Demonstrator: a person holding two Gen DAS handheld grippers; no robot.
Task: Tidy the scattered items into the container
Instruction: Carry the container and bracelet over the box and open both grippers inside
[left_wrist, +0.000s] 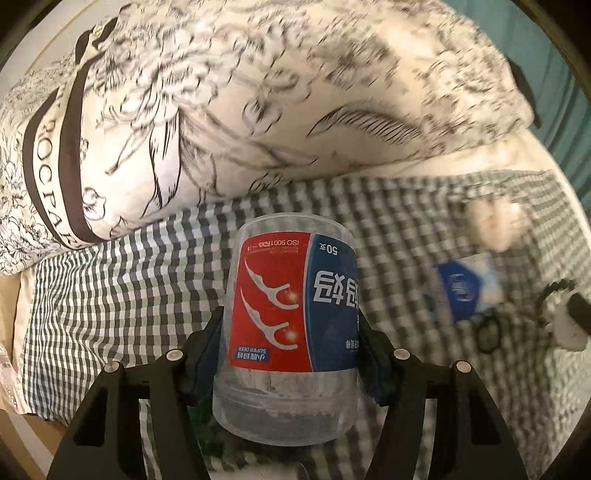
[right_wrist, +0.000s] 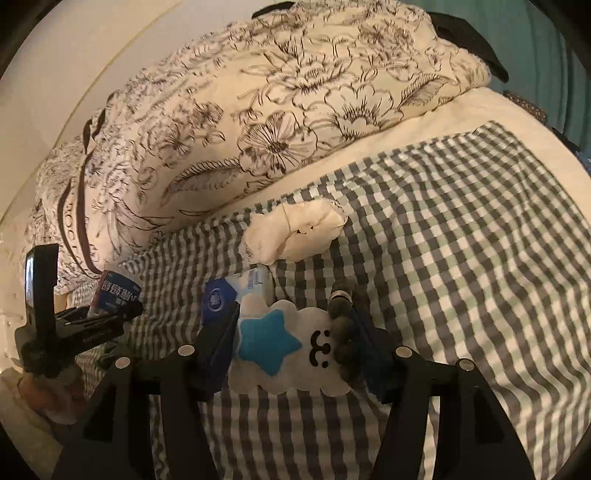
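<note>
Floss-pick jar (left_wrist: 288, 328): clear plastic cylinder with a red and blue label, lower centre of the left wrist view, inverted so that its print reads upside down; also seen at lower left of the right wrist view.
Left gripper (left_wrist: 286, 354): fingers clenched on the floss-pick jar, one pad against each side wall.
Cloud plush (right_wrist: 291, 354): flat white felt cloud bearing a blue star and a stitched face, lower centre of the right wrist view, with a dark beaded cord along its right edge.
Right gripper (right_wrist: 295, 350): fingers grasping the cloud plush by its left and right edges.
Blue tissue pack (right_wrist: 218, 299): just above the plush, lying on the cloth; blurred at right in the left wrist view.
Cream cloth bundle (right_wrist: 295, 236): crumpled, centre of the right wrist view, above the tissue pack.
Checked cloth (right_wrist: 461, 240): grey, white and pale-green gingham spread beneath all items.
Floral quilt (right_wrist: 258, 122): cream with dark line-drawn flowers, heaped across the upper frame.
</note>
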